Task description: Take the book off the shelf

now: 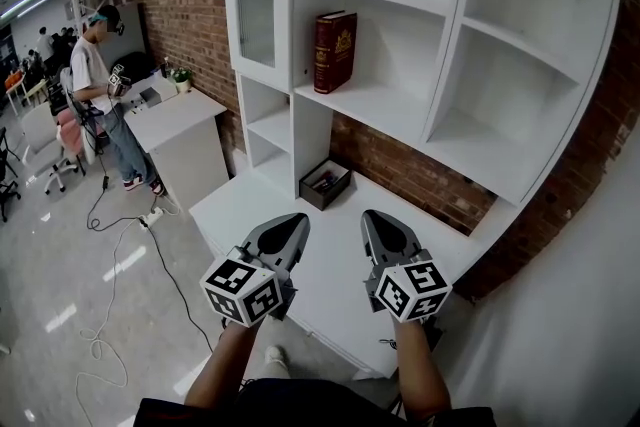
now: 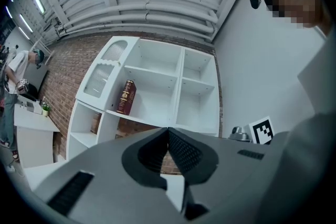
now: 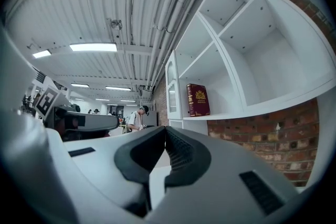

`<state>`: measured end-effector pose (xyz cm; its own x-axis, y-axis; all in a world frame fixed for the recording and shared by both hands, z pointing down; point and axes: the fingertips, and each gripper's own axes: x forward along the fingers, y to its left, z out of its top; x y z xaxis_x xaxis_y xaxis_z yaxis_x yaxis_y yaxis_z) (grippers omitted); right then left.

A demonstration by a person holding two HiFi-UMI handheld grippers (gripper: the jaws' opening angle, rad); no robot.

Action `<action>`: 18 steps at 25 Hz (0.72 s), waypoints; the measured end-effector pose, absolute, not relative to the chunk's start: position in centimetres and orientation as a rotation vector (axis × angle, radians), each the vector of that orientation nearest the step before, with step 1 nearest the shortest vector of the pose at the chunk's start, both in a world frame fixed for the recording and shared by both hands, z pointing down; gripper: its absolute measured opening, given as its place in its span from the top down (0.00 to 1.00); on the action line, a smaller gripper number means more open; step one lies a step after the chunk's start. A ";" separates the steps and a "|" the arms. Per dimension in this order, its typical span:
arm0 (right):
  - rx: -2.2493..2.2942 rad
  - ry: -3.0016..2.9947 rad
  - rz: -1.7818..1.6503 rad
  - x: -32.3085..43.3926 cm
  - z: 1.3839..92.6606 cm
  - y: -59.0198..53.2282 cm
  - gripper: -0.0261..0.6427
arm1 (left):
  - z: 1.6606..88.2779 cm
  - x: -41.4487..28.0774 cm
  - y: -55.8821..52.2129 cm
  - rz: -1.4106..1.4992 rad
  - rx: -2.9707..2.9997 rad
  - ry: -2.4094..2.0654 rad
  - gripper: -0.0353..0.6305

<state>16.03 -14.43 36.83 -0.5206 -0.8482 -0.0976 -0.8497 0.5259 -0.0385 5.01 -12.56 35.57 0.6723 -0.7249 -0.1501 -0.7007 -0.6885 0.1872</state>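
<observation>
A dark red book (image 1: pixel 334 51) with gold print stands upright on a middle shelf of the white shelf unit (image 1: pixel 440 125), leaning on the left divider. It also shows in the left gripper view as the book (image 2: pixel 126 97) and in the right gripper view as the book (image 3: pixel 198 99). My left gripper (image 1: pixel 296 221) and right gripper (image 1: pixel 372 218) are held side by side over the white desk, well below and short of the book. Both are shut with nothing between the jaws; the tips meet at left gripper (image 2: pixel 168 129) and right gripper (image 3: pixel 165 129).
A small dark open box (image 1: pixel 325 183) sits on the white desk (image 1: pixel 240 210) under the shelves. A brick wall (image 1: pixel 180 5) backs the unit. A person (image 1: pixel 100 95) stands at another desk to the left, cables on the floor (image 1: pixel 110 255).
</observation>
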 end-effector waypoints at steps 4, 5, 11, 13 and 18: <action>-1.460 2.663 0.017 15.6 36.9 -14.8 0.93 | 35.7 4.8 -12.8 -0.318 2.763 -1.197 0.92; -1.454 2.667 0.015 15.4 37.0 -14.9 0.93 | 35.7 4.6 -13.0 -0.317 2.760 -1.201 0.92; -1.446 2.672 0.005 14.6 37.2 -16.1 0.93 | 36.0 4.0 -14.0 -0.311 2.751 -1.206 0.92; -1.450 2.670 0.002 14.4 37.1 -16.6 0.93 | 35.9 3.7 -14.6 -0.313 2.749 -1.204 0.92; -1.473 2.654 -0.001 14.1 37.1 -17.8 0.93 | 35.8 3.3 -15.7 -0.319 2.760 -1.185 0.92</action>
<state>14.12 -17.79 37.12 -0.5248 -0.8462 -0.0924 -0.8461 0.5304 -0.0519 3.32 -15.75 35.80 0.6710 -0.7271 -0.1449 -0.7017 -0.6859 0.1926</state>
